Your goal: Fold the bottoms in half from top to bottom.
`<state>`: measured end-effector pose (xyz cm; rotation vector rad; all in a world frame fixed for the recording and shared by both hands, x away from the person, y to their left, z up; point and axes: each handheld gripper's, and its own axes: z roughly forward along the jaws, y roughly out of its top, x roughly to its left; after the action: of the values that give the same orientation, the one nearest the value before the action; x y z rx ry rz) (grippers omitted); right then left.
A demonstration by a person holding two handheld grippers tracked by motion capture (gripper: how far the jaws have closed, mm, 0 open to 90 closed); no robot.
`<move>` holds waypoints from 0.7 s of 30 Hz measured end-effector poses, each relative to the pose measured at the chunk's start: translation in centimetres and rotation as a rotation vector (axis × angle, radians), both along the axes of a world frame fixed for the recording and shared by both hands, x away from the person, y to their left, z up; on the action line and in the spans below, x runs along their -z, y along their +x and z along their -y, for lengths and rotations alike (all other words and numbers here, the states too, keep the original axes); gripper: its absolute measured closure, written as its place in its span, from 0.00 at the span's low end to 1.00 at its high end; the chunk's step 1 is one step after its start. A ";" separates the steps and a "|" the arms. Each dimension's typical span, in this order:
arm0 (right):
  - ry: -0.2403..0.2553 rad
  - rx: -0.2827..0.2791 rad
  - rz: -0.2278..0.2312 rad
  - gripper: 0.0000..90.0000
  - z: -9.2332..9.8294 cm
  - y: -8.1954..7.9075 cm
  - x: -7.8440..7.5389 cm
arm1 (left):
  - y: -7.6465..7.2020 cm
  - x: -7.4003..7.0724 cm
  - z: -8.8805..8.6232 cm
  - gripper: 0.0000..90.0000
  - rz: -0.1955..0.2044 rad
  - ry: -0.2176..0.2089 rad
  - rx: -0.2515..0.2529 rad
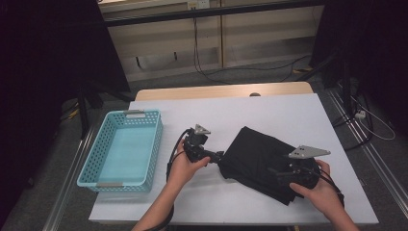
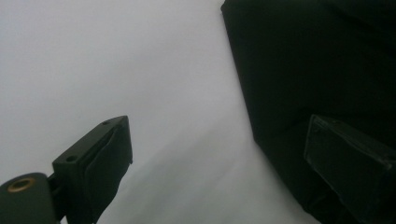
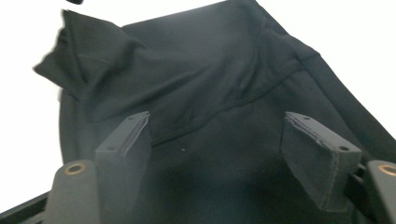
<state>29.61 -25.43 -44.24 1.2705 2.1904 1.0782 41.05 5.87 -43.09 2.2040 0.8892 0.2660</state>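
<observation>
Your right gripper (image 3: 217,154) has its jaws spread wide over the black folded garment (image 3: 196,93), pads clear of the cloth and nothing pinched between them. Seen along those jaws, the fabric lies flat under them, with a curved seam running across it and a rumpled corner sticking up at the far left edge. Your left gripper (image 2: 224,158) is also wide open and empty: one jaw hangs over the bare white table top (image 2: 116,70), the other over the garment's edge, so the edge of the cloth lies in the gap between them, not squeezed.

From the high view, your right hand (image 1: 321,190) holds its gripper (image 1: 281,172) at the near right corner of the garment (image 1: 257,154), and your left hand (image 1: 185,166) holds its gripper (image 1: 219,156) just at the garment's left edge. The garment lies folded on the right half of the table (image 1: 269,110). Well apart to its left stands a light blue perforated basket (image 1: 153,144) near the table's left edge.
</observation>
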 end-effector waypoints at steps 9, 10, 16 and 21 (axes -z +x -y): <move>-0.016 0.029 0.015 0.21 0.1 0.5 0.4 | -1.2 0.8 0.6 0.20 -0.011 0.019 0.027; -0.019 0.033 0.018 0.20 0.1 0.5 0.4 | -1.4 0.9 0.5 0.22 -0.014 0.033 0.031; -0.015 0.047 0.027 0.20 0.3 0.7 0.5 | -2.4 1.8 0.2 0.33 -0.035 0.040 0.035; -0.020 0.042 0.017 0.20 0.3 0.5 0.7 | -2.7 1.9 0.1 0.49 -0.074 0.005 0.042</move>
<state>30.13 -25.77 -44.97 1.2883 2.1465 1.0451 38.31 5.81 -45.02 2.2467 0.8815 0.1680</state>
